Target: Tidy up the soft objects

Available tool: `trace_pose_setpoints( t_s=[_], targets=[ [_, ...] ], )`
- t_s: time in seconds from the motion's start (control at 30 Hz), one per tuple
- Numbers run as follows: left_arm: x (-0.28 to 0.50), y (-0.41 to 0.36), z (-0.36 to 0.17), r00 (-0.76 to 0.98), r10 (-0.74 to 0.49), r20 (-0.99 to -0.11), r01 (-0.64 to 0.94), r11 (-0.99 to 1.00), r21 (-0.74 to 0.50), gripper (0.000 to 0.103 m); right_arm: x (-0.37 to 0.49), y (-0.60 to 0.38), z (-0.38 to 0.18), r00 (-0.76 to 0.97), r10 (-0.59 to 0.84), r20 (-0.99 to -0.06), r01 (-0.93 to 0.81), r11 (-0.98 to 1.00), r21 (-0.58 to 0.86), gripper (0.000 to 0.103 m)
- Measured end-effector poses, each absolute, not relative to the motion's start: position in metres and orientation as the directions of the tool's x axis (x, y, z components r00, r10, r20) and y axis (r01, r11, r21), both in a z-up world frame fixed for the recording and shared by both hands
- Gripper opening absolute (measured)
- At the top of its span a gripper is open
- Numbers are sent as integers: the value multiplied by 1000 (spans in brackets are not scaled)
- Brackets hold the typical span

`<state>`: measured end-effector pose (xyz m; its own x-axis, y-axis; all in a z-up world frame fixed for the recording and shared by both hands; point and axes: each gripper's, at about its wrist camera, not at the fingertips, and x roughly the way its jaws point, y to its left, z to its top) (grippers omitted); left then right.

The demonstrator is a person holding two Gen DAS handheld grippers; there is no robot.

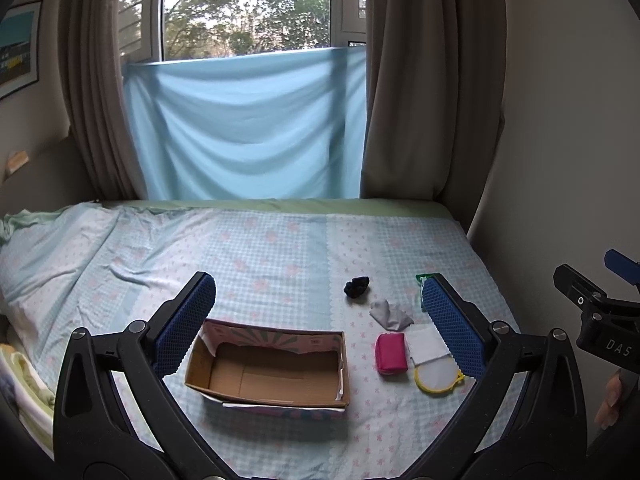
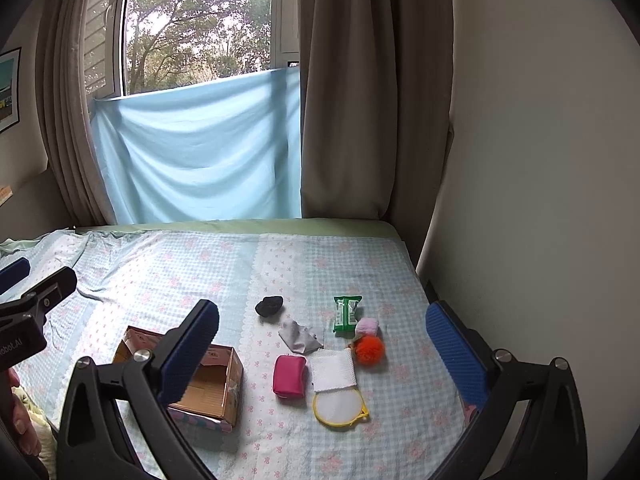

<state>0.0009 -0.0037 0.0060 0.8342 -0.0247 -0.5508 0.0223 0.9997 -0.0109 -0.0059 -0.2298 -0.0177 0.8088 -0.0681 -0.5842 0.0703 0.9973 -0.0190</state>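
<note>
An open cardboard box [image 1: 268,372] [image 2: 204,388] lies empty on the bed. To its right lie a pink pouch [image 1: 391,352] [image 2: 289,375], a white mesh cloth [image 1: 426,345] [image 2: 333,369], a yellow-rimmed round pad [image 1: 437,378] [image 2: 339,407], a grey rag [image 1: 388,314] [image 2: 298,335], a black scrunchie [image 1: 357,286] [image 2: 269,305], a green packet [image 2: 346,313], a pale pink ball [image 2: 367,326] and an orange pompom [image 2: 369,350]. My left gripper [image 1: 318,320] hovers open above the box. My right gripper [image 2: 324,344] hangs open above the small items.
The checked bedsheet [image 1: 248,256] covers the bed, with rumpled bedding at the left [image 1: 28,376]. A wall [image 2: 540,200] runs along the bed's right side. Curtains [image 1: 428,100] and a blue cloth [image 1: 248,128] hang at the window behind.
</note>
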Motion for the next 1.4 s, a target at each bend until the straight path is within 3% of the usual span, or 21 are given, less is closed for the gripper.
trace_pose_setpoints(
  t_s=[1.4],
  targets=[
    [5, -9, 4, 831, -34, -555, 27, 999, -20, 103, -9, -230, -18, 808, -74, -584, 81, 997, -14, 103]
  ],
)
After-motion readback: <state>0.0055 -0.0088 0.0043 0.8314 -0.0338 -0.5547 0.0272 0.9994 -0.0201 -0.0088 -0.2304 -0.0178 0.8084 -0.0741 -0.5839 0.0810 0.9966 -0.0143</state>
